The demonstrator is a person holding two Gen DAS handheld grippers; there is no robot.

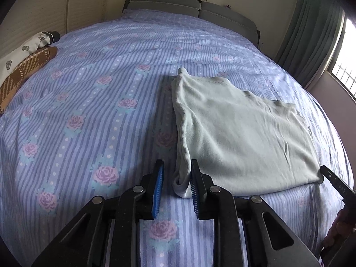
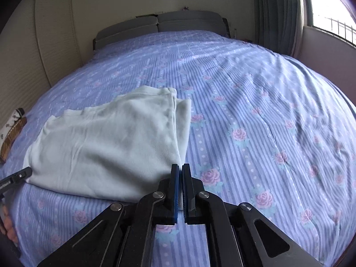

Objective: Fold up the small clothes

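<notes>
A pale green garment (image 1: 240, 133) (image 2: 106, 138) lies folded flat on the bed's blue floral sheet (image 1: 89, 100). In the left wrist view my left gripper (image 1: 176, 164) stands open at the garment's near left corner. The rolled corner lies between the blue pads, against the right one and apart from the left one. In the right wrist view my right gripper (image 2: 180, 165) is shut at the near right corner, with a sliver of pale cloth showing between its pads. The right gripper's tip (image 1: 322, 170) and the left gripper's tip (image 2: 26, 171) each show at the garment's edge in the other view.
A brown plaid garment (image 1: 24, 71) and a white patterned one (image 1: 22, 49) lie at the bed's left edge by the wall. A grey headboard (image 1: 178, 4) is at the far end. Curtain (image 1: 311, 33) and window stand on the right. A person's hand (image 1: 340, 229) holds the right gripper.
</notes>
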